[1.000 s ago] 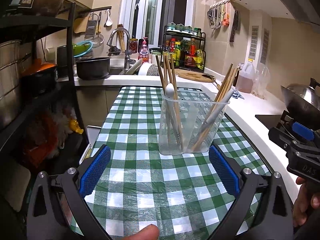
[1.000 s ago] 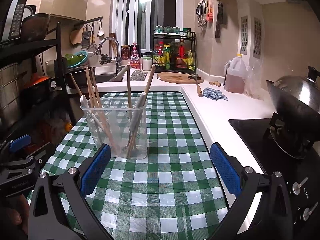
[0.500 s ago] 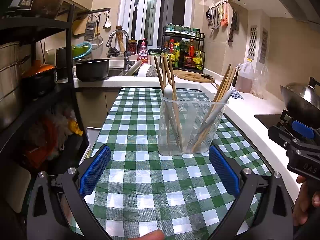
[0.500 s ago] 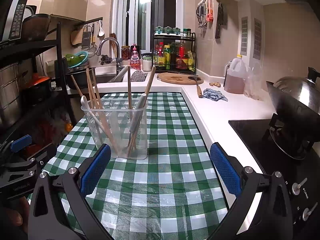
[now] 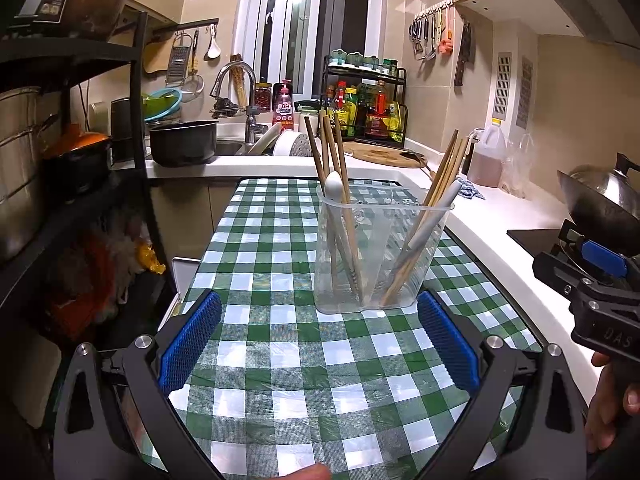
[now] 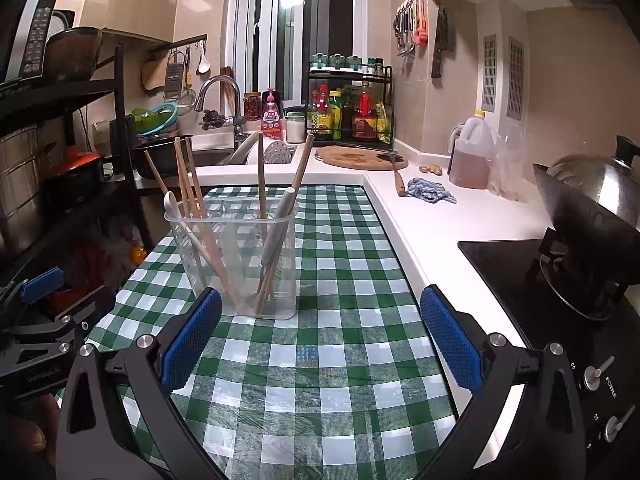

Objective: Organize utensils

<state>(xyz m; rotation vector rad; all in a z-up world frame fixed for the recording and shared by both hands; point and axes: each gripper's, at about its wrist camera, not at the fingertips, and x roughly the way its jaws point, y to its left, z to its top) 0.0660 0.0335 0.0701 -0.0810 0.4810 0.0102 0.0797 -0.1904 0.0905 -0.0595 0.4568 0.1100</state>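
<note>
Hovering with both the left gripper and the right gripper spread wide and carrying nothing, just short of the holder standing on the check cloth, chopsticks and spoon already standing inside. Judging the sorting nearly finished, with any next move needing a fresh reach or a pull-back. Struggling to separate utensils through the cloudy plastic; near table edge cut off.

A home kitchen: a sink with a curved faucet under the window, a rack of sauce bottles, a wok on a black hob, utensils hanging on the tiled wall, and a green-checked cloth over the table
</note>
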